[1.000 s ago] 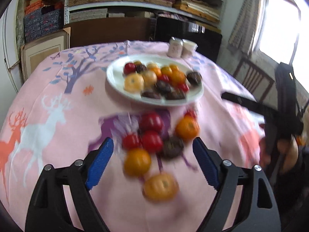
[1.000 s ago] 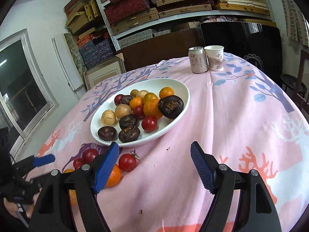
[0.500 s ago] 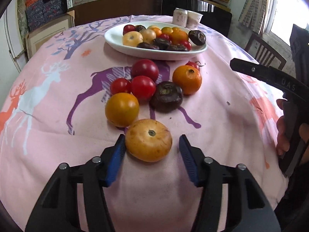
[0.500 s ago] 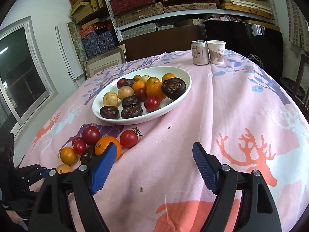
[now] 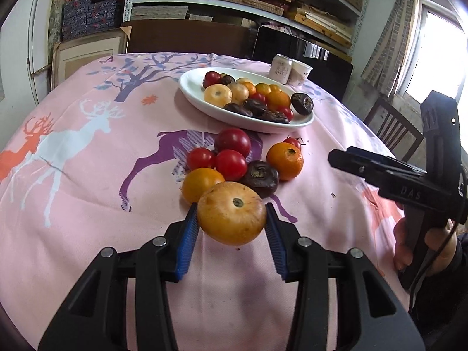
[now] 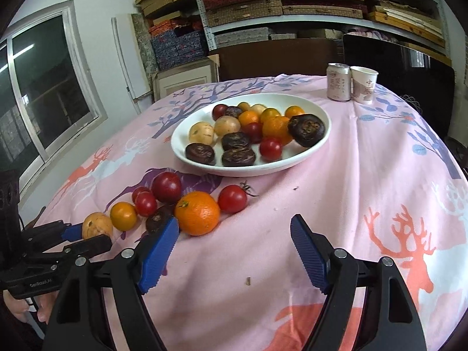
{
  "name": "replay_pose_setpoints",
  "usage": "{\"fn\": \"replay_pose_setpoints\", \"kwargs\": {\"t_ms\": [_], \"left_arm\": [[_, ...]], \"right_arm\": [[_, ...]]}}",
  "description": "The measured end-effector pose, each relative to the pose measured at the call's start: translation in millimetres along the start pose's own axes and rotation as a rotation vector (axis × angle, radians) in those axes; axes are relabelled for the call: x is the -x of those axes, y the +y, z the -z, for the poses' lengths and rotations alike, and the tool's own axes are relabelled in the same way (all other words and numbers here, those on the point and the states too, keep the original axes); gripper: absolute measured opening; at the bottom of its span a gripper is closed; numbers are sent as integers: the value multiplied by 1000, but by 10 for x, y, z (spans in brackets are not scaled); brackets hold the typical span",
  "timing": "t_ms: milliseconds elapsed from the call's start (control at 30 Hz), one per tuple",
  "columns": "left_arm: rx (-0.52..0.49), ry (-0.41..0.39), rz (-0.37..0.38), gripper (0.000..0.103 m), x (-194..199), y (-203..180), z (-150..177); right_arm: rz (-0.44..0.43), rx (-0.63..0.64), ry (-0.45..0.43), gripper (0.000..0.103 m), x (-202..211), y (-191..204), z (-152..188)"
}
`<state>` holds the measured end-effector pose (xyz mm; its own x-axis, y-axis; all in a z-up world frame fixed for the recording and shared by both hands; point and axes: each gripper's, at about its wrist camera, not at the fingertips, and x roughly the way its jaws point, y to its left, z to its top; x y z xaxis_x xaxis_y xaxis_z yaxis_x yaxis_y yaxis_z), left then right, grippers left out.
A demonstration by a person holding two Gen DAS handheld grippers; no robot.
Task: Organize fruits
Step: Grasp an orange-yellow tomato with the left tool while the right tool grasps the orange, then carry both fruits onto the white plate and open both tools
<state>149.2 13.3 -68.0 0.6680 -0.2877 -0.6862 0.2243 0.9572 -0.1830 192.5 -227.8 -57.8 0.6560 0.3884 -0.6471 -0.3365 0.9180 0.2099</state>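
My left gripper (image 5: 231,222) is shut on a yellow-orange round fruit (image 5: 231,216) and holds it just above the pink cloth; it also shows in the right wrist view (image 6: 96,225). Loose fruits lie beyond it: red tomatoes (image 5: 231,163), a yellow tomato (image 5: 200,182), a dark fruit (image 5: 260,177) and an orange (image 5: 285,161). A white oval plate (image 5: 193,93) with several fruits stands further back. My right gripper (image 6: 234,242) is open and empty, low over the cloth near the orange (image 6: 197,212).
A drink can (image 6: 338,82) and a paper cup (image 6: 363,84) stand behind the plate (image 6: 324,117). Shelves with boxes line the back wall. A wooden chair (image 5: 392,128) stands at the table's right side. The pink tablecloth (image 6: 380,175) slopes off at the edges.
My left gripper closed in on the yellow-orange fruit, shut on it and raised it slightly. My right gripper stayed open and shifted a little nearer the loose fruits.
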Motion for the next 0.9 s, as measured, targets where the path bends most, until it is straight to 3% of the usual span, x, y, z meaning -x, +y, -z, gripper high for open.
{"fn": "replay_pose_setpoints", "kwargs": {"t_ms": [67, 133, 400, 500, 533, 900], "left_arm": [[-1, 9, 2, 44, -16, -4, -4], [4, 11, 8, 44, -25, 9, -3], [12, 1, 49, 44, 9, 28, 19], [14, -1, 61, 44, 12, 29, 18], [14, -2, 63, 44, 14, 30, 19], [19, 3, 66, 44, -7, 33, 17]], "right_arm": [[-10, 14, 28, 63, -74, 98, -30], [-41, -8, 83, 54, -204, 158, -63], [2, -25, 156, 54, -494, 295, -80], [-13, -46, 154, 52, -538, 277, -98], [-27, -46, 153, 46, -542, 284, -101], [-79, -113, 85, 44, -265, 191, -118]]}}
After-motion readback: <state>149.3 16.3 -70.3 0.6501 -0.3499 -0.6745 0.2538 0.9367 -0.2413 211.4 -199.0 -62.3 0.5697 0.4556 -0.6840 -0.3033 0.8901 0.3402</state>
